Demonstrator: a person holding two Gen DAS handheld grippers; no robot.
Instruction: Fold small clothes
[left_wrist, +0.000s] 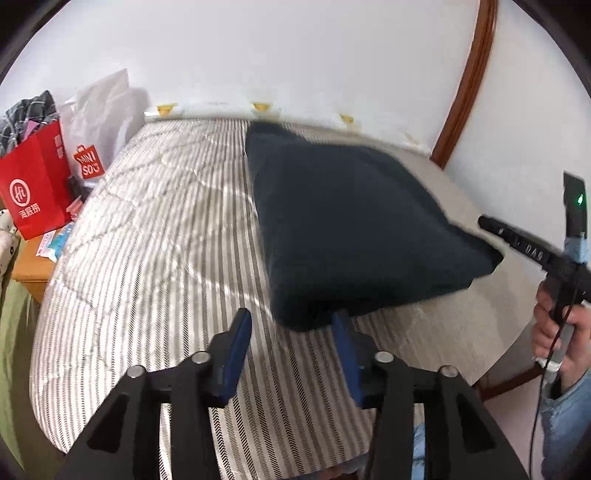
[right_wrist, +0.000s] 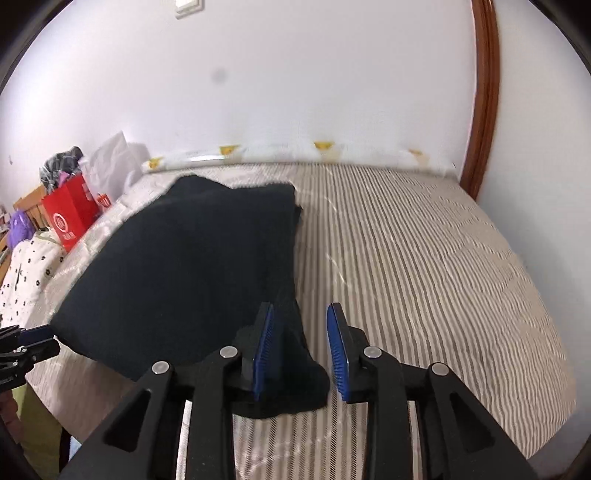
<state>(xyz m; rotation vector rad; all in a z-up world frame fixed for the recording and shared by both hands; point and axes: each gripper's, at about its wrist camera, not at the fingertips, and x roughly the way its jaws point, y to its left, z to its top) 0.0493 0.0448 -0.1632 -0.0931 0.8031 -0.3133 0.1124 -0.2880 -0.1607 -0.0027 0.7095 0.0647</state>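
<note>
We see the dark garment (left_wrist: 354, 221) blurred along its edges; the person's hand (left_wrist: 557, 332) and sleeve (left_wrist: 569, 417) are cut off at the frame's right.

surface: bed (right_wrist: 424, 236), striped grey/white cover | on it: dark folded garment (right_wrist: 192, 266), lying flat, nr far-left side

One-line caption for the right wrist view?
Right gripper open over a corner of the dark folded garment on the striped mattress.
</note>
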